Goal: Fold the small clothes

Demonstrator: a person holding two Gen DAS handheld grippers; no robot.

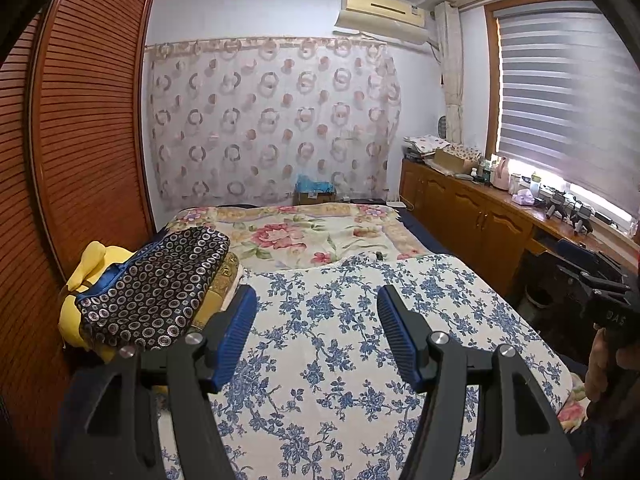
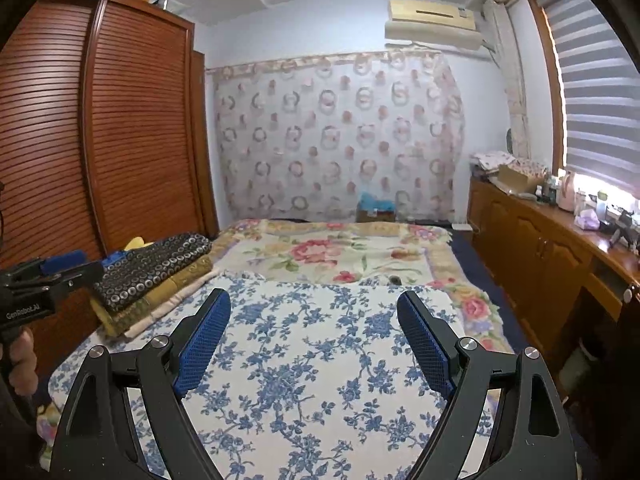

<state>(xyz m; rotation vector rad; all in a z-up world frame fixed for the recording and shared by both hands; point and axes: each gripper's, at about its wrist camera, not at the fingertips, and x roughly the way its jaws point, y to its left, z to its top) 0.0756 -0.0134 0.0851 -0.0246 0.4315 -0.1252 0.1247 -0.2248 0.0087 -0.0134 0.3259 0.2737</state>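
Observation:
A folded dark garment with a ring pattern (image 1: 156, 284) lies on top of a stack of folded cloth at the bed's left edge; it also shows in the right wrist view (image 2: 152, 266). Under it are yellow and gold folded pieces (image 2: 168, 286). A white cloth with blue flowers (image 1: 352, 344) lies spread flat on the bed, also in the right wrist view (image 2: 312, 360). My left gripper (image 1: 316, 300) is open and empty above the blue-flowered cloth. My right gripper (image 2: 314, 304) is open and empty above the same cloth.
A rose-patterned blanket (image 1: 312, 236) covers the bed behind. A slatted wooden wardrobe (image 1: 84, 120) stands on the left. A wooden cabinet counter (image 1: 500, 208) with bottles and boxes runs along the right under a window blind. A small dark object (image 2: 395, 279) lies on the blanket.

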